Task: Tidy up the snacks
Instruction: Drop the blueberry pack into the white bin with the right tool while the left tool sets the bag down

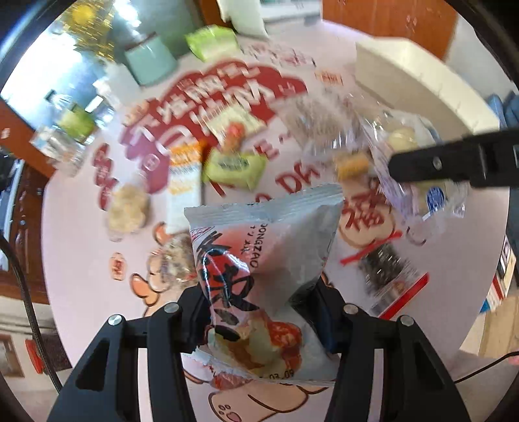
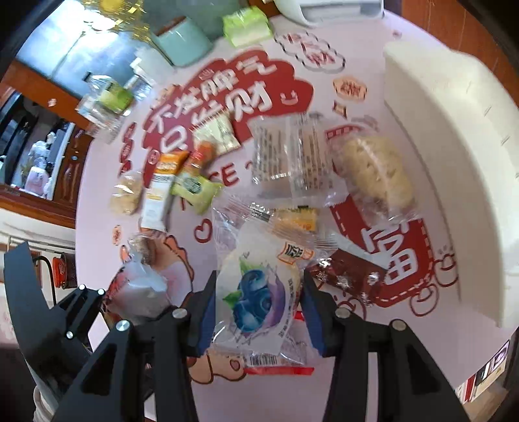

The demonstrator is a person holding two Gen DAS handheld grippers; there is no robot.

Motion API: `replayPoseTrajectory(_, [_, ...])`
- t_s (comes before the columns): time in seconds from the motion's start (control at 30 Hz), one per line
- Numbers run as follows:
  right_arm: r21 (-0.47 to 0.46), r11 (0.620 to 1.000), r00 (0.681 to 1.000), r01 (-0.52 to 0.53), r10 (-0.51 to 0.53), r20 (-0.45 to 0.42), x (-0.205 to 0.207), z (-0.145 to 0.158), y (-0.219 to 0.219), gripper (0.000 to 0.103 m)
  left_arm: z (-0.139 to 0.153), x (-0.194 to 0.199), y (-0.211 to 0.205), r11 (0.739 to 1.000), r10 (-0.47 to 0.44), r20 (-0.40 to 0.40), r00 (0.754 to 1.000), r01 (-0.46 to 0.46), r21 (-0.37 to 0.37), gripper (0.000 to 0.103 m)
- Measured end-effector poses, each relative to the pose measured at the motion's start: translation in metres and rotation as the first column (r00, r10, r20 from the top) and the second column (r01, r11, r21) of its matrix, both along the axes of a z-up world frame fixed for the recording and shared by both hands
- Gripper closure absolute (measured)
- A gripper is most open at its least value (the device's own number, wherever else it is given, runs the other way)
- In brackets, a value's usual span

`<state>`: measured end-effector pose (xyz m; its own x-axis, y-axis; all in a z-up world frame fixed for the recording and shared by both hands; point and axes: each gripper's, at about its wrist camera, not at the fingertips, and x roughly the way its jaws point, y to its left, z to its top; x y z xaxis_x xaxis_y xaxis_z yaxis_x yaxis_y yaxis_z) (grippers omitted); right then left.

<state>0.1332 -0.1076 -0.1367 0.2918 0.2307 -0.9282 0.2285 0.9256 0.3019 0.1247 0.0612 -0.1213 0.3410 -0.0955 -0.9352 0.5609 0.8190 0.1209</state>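
Lifted off the bench point(image 1: 81, 259), the light, crinkly silver packet point(image 1: 259, 259) is clamped mid-body in the left claw point(image 1: 259, 311) and the soft blueberry pastry point(image 2: 256, 292) in the right claw point(image 2: 256, 305), where slippery film is best gripped without crushing.

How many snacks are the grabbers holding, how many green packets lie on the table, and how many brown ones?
Held: 2, silver pack in left gripper, blueberry pack in right gripper
Green packets: 2
Brown packet: 1
Total: 5
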Motion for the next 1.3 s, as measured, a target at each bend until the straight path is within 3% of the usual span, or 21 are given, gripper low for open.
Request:
replayPoseTrajectory(0.27, [-0.021, 0.998, 0.986, -0.059, 0.061, 0.156, -0.032, 0.057, -0.027, 0.056, 0.065, -0.017, -0.039, 0.995, 0.097, 0.176, 0.98, -0.091, -0.045, 0.051])
replayPoseTrajectory(0.5, [-0.106, 0.99, 0.966, -0.092, 0.114, 0.232, -0.058, 0.084, -0.094, 0.056, 0.107, -0.032, -0.129, 0.975, 0.187, 0.254, 0.949, -0.149, -0.164, 0.051])
replayPoseTrajectory(0.63, [-0.185, 0.978, 0.961, -0.098, 0.142, 0.239, -0.068, 0.091, -0.148, 0.056, 0.113, -0.035, -0.193, 0.969, 0.195, 0.284, 0.939, -0.138, -0.207, 0.051])
replayPoseTrajectory(0.8, [-0.248, 0.967, 0.969, -0.057, 0.114, 0.22, -0.069, 0.084, -0.218, 0.055, 0.102, -0.029, -0.259, 0.961, 0.195, 0.249, 0.949, -0.133, -0.244, 0.051])
replayPoseTrajectory(1.03, [-0.267, 0.963, 0.976, -0.044, 0.098, 0.193, -0.062, 0.069, -0.272, 0.054, 0.081, -0.018, -0.303, 0.954, 0.23, 0.193, 0.954, -0.182, -0.24, 0.048])
replayPoseTrajectory(1.07, [-0.267, 0.963, 0.976, -0.045, 0.099, 0.192, -0.061, 0.067, -0.275, 0.054, 0.078, -0.015, -0.304, 0.952, 0.239, 0.187, 0.953, -0.191, -0.239, 0.047])
replayPoseTrajectory(1.1, [-0.269, 0.962, 0.976, -0.045, 0.1, 0.193, -0.061, 0.067, -0.277, 0.053, 0.075, -0.012, -0.304, 0.95, 0.248, 0.178, 0.952, -0.203, -0.239, 0.035])
replayPoseTrajectory(1.13, [-0.275, 0.96, 0.976, -0.045, 0.101, 0.195, -0.061, 0.066, -0.278, 0.053, 0.074, -0.011, -0.304, 0.948, 0.255, 0.172, 0.952, -0.21, -0.24, 0.015])
replayPoseTrajectory(1.2, [-0.289, 0.956, 0.973, -0.046, 0.108, 0.203, -0.061, 0.066, -0.28, 0.052, 0.074, -0.009, -0.3, 0.939, 0.282, 0.177, 0.943, -0.234, -0.25, 0.008])
replayPoseTrajectory(1.3, [-0.319, 0.946, 0.968, -0.046, 0.122, 0.221, -0.062, 0.068, -0.28, 0.047, 0.074, -0.009, -0.299, 0.934, 0.289, 0.168, 0.942, -0.239, -0.266, 0.008])
